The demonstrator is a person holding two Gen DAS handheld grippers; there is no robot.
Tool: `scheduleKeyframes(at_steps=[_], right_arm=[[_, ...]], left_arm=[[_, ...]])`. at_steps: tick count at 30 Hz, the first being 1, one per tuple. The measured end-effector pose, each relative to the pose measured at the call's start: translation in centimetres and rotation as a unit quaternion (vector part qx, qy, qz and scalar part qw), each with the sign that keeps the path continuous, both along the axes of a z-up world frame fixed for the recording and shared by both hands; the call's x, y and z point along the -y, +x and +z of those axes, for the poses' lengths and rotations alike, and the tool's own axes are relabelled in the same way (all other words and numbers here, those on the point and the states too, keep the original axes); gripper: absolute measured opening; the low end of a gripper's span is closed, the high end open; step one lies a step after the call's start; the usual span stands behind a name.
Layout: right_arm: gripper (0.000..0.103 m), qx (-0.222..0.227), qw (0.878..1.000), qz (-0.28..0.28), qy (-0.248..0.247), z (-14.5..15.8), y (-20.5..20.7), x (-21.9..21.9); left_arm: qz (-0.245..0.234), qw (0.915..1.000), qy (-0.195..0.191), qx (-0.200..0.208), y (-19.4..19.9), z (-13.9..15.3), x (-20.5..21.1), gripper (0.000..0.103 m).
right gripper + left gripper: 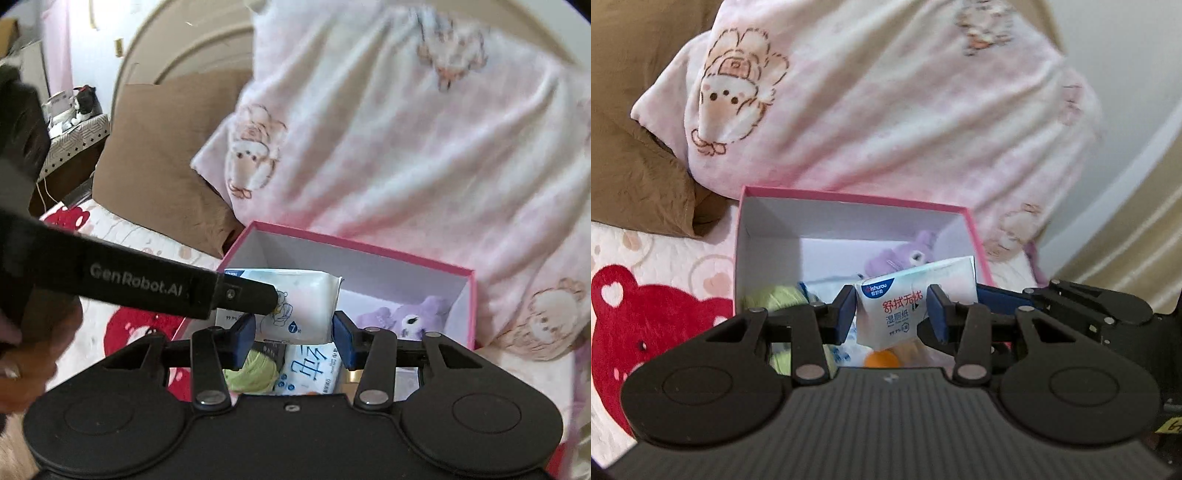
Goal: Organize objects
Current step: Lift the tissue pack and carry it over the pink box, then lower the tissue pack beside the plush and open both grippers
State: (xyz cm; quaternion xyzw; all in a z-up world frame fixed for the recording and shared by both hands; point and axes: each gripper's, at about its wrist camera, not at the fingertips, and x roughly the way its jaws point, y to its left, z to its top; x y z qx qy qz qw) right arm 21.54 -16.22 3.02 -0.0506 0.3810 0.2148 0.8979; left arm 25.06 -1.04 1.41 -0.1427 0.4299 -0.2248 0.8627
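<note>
A white wet-wipes pack (897, 306) (306, 302) hangs tilted over an open pink box (849, 197) (351, 245). My left gripper (892, 310) is shut on it, both blue pads pressing its sides. My right gripper (294, 332) is shut on the pack's other end, and its arm (1071, 302) comes in from the right in the left wrist view. In the right wrist view the left gripper (266, 299) reaches in from the left. In the box lie a purple plush (905, 254) (413, 314), a green yarn ball (779, 297) (251, 369), a second wipes pack (310, 373) and an orange ball (881, 358).
The box rests on a bed sheet with a red bear print (635, 314). A bunched pink blanket (886, 110) rises right behind the box, and a brown pillow (635, 166) lies to its left. A person's hand (22, 369) holds the left gripper's handle.
</note>
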Motion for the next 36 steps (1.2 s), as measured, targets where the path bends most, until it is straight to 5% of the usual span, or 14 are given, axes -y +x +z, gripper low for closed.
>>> scheduleKeyframes(at_steps=[13,20,36], right_arm=[[0.044,-0.116,0.991,-0.042,0.048,-8.5,11.3,0.9],[0.044,-0.135,0.988,-0.065,0.037,-10.6,13.8,0.1],[0.053,-0.052,0.997,-0.047,0.043,-6.3,4.0,4.1]], left_arm=[[0.049,0.9947,0.026,-0.086,9.3,-7.5,1.4,0.04],[0.062,0.9942,0.062,-0.063,10.6,-9.4,2.1,0.042],[0.041,0.9934,0.073,-0.078,4.0,-4.4,0.2,0.063]])
